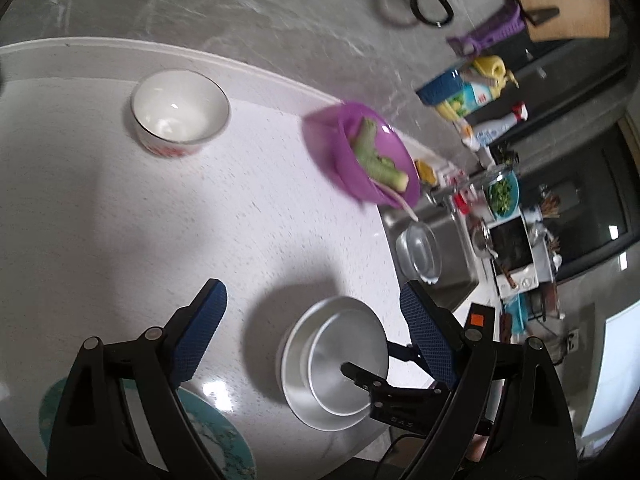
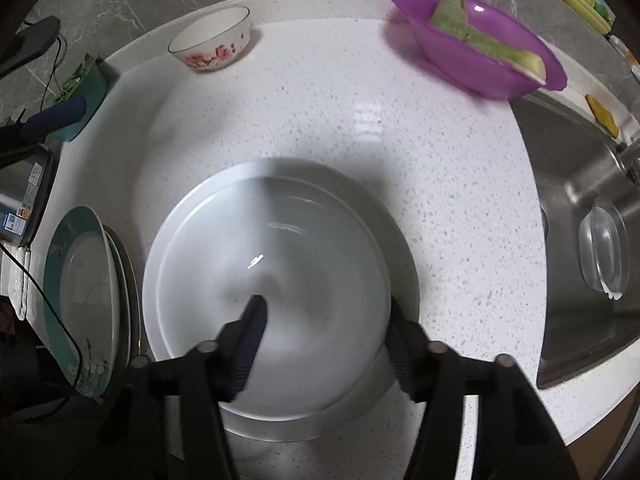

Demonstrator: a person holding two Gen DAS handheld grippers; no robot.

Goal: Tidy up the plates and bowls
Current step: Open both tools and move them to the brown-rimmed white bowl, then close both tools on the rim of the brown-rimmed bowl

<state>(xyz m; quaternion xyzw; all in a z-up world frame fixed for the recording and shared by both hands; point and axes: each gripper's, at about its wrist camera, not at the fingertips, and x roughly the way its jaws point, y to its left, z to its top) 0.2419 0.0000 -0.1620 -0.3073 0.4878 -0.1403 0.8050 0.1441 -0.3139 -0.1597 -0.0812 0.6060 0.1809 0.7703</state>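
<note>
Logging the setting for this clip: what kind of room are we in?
Most likely a home kitchen. A stainless sink is set into the speckled white countertop, stacked plates and a floral bowl sit on it, and dish-soap bottles stand behind the sink.

White speckled countertop (image 2: 440, 168), grey marble wall (image 1: 240, 8), steel sink (image 2: 568, 184).

We see a home kitchen: a speckled white tabletop (image 2: 400, 128), a steel sink (image 2: 568, 184), dish soap (image 1: 476, 92) and a stove (image 1: 516, 252).
</note>
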